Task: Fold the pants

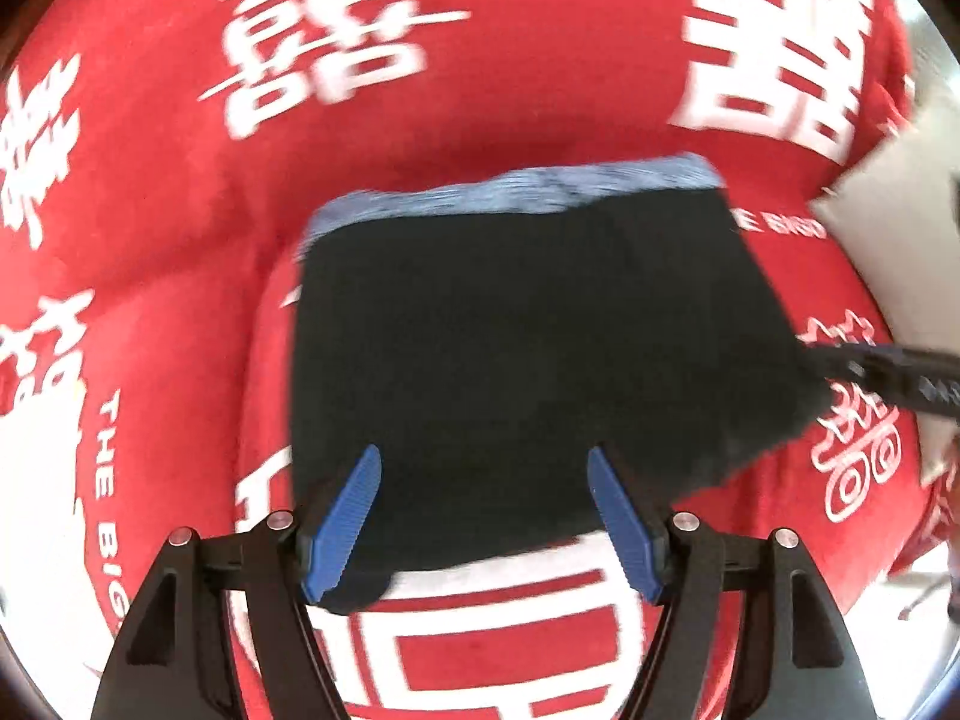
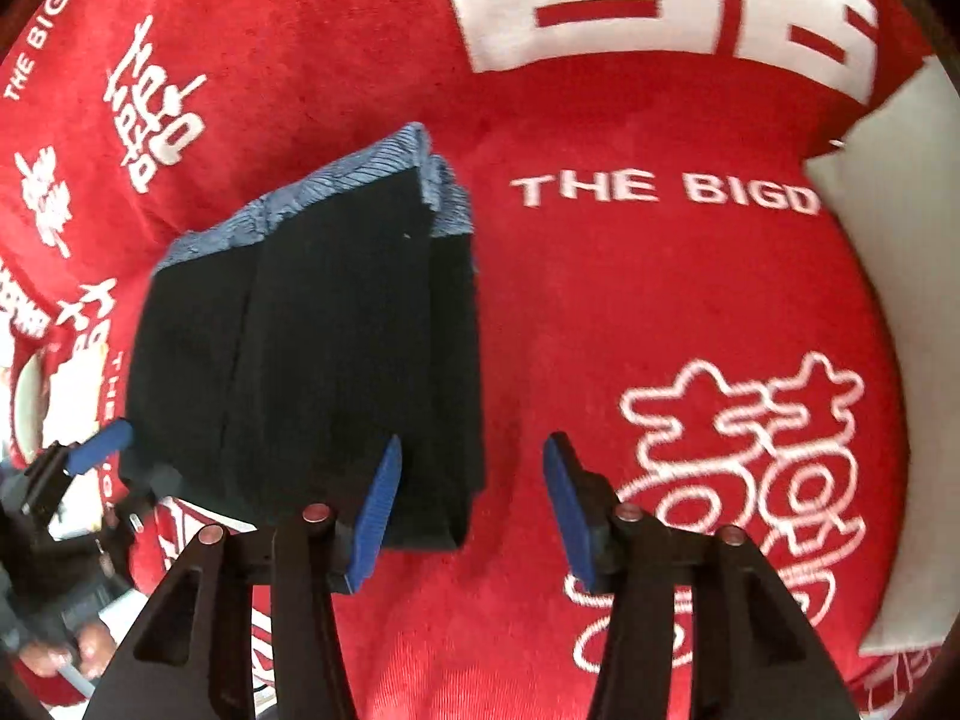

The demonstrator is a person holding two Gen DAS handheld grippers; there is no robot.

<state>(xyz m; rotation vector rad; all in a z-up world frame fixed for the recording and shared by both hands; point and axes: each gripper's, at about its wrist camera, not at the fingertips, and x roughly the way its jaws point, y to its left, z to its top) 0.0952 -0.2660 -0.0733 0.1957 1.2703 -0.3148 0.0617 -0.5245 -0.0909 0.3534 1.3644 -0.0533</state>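
Note:
The black pants (image 1: 528,348) lie folded into a compact rectangle on the red blanket (image 1: 510,84), with a blue-grey ribbed waistband (image 1: 516,189) at the far edge. My left gripper (image 1: 483,516) is open and empty, just above the near edge of the pants. In the right wrist view the pants (image 2: 318,372) lie to the left, folded in layers with the waistband (image 2: 336,180) at the top. My right gripper (image 2: 471,510) is open and empty beside the pants' near right corner. The right gripper shows at the right in the left wrist view (image 1: 888,372), and the left gripper (image 2: 90,456) at the left.
The red blanket (image 2: 630,312) carries white characters and the words "THE BIGD". A white surface (image 2: 900,276) lies along the blanket's right edge, also in the left wrist view (image 1: 900,264). A hand shows at the lower left of the right wrist view (image 2: 60,654).

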